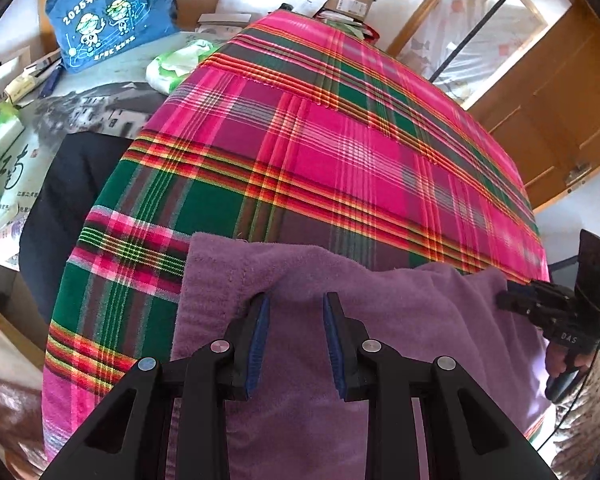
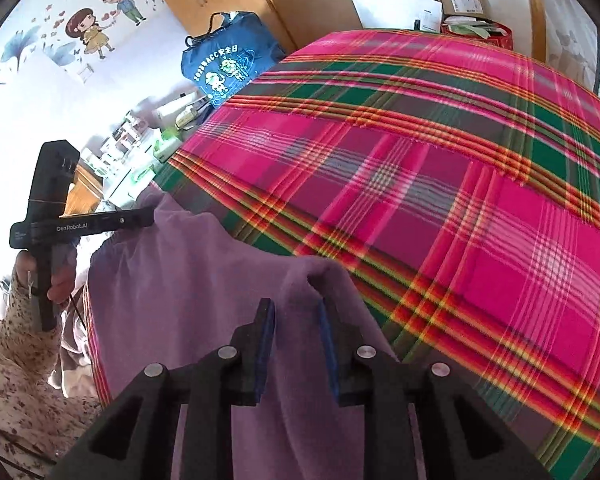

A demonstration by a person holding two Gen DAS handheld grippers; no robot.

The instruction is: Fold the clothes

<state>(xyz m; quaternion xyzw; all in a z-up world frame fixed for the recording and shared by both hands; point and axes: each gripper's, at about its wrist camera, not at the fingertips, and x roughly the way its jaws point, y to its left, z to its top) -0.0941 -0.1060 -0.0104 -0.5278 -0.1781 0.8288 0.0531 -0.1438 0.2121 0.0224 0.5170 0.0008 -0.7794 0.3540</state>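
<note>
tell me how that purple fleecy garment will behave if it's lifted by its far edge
The purple fleecy garment will probably go floppy and sag between grips: it already drapes in soft folds over the pink plaid cloth. Its napped surface likely resists slipping. It looks light, and should drag rather than slide freely.

Towel (image 1: 380, 320) lies on the sheet (image 1: 320, 152), under both claws; sheet extends ahead; bag (image 1: 112, 16) stands far ahead-left; boxes (image 2: 460, 0) far ahead.

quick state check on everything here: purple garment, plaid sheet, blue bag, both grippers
purple garment: lying on the sheet, edge bunched at both grippers
plaid sheet: spread flat
blue bag: upright against the wall
left gripper: jaws apart
right gripper: jaws apart
</note>
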